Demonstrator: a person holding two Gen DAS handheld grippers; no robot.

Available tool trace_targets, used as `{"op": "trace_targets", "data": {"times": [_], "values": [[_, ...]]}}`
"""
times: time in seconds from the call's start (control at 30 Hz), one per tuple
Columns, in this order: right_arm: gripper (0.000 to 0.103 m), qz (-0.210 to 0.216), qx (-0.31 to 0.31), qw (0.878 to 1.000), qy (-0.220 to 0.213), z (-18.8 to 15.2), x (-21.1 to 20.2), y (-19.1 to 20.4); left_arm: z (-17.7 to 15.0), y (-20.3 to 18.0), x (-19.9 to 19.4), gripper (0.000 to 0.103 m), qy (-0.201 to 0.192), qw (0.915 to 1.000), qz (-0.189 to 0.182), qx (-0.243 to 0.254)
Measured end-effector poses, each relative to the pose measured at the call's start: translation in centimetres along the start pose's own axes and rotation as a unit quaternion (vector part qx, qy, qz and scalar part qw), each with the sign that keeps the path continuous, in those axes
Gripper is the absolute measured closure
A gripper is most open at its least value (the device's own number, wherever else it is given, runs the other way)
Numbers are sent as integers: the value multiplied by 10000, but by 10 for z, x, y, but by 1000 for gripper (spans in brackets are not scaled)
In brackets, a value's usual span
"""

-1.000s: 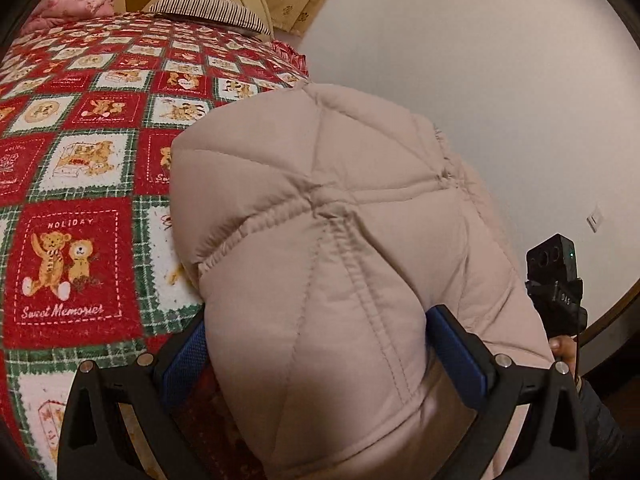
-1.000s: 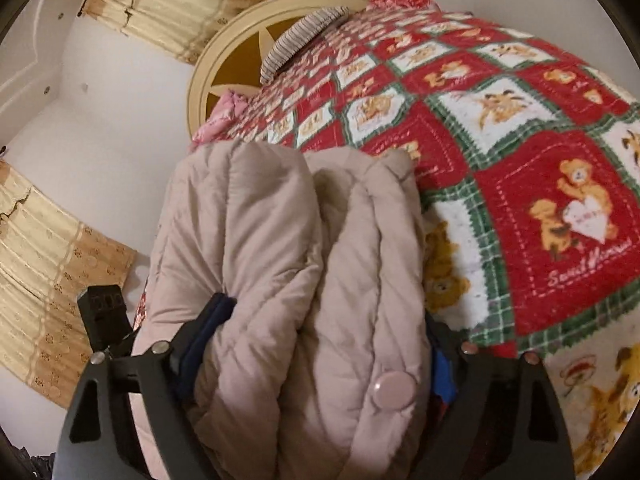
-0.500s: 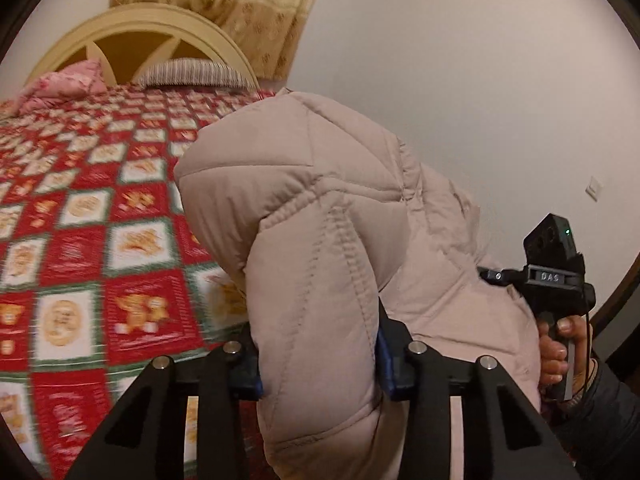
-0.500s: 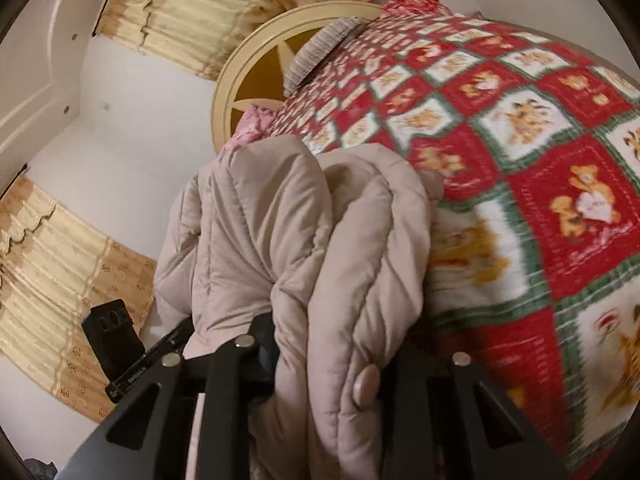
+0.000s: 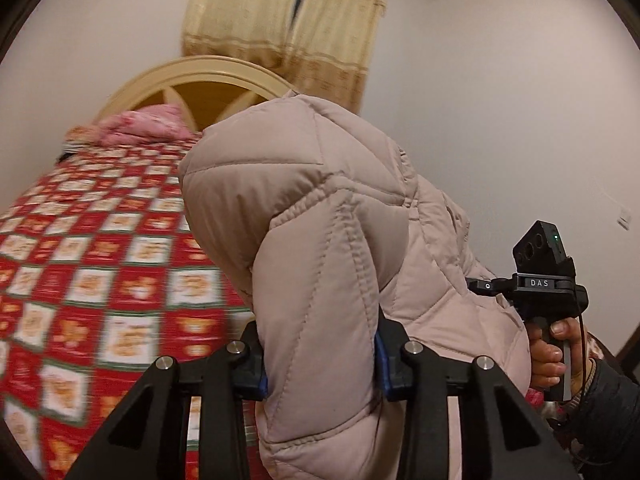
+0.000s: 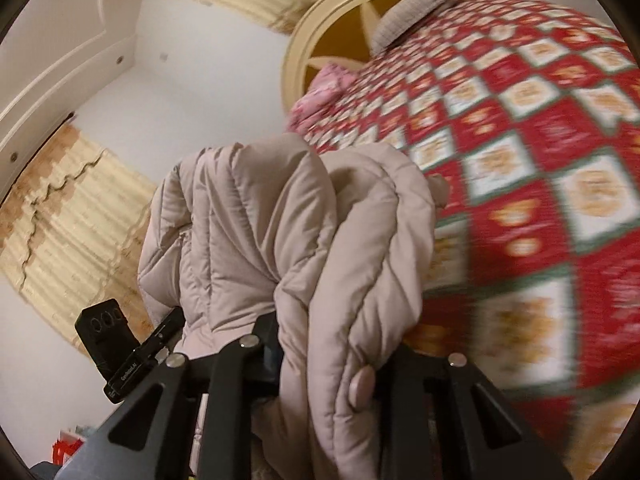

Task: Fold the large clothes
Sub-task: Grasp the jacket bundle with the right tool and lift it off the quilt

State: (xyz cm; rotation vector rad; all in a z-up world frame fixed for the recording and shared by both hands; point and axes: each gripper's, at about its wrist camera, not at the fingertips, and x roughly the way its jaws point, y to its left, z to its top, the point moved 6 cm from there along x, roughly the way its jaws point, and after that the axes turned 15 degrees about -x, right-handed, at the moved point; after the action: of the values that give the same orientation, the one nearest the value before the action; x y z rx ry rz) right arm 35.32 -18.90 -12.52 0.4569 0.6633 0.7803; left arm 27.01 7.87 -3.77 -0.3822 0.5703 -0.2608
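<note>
A beige quilted puffer jacket hangs bunched between both grippers, lifted above the bed. My left gripper is shut on a thick fold of it. My right gripper is shut on another bunched fold with a snap button near its jaws. In the left wrist view the right gripper's body shows at the right, held by a hand. In the right wrist view the left gripper's body shows at the lower left.
The bed carries a red, green and white teddy-bear quilt, also seen in the right wrist view. A cream arched headboard, a pink pillow and a striped pillow lie at its far end. Beige curtains hang behind.
Both grippers have closed on the jacket and lifted it up off the quilt. The views have tilted upward, so more wall and curtain show.
</note>
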Motion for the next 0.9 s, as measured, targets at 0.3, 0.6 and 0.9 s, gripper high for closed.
{"op": "trace_targets", "data": {"times": [0.3,0.6,0.9], "values": [[78,454,-278,9973,498,-2,94,55,18,81,-32,64,-361,9969,640,-275],[78,661,-412,9935,833,-10,148,88,19,130,-58,64,-458,9931,968,-471],[78,756,-438,9901,1099,-20,180,106,11,167,-69,64,-416,9894,1237,-635]]}}
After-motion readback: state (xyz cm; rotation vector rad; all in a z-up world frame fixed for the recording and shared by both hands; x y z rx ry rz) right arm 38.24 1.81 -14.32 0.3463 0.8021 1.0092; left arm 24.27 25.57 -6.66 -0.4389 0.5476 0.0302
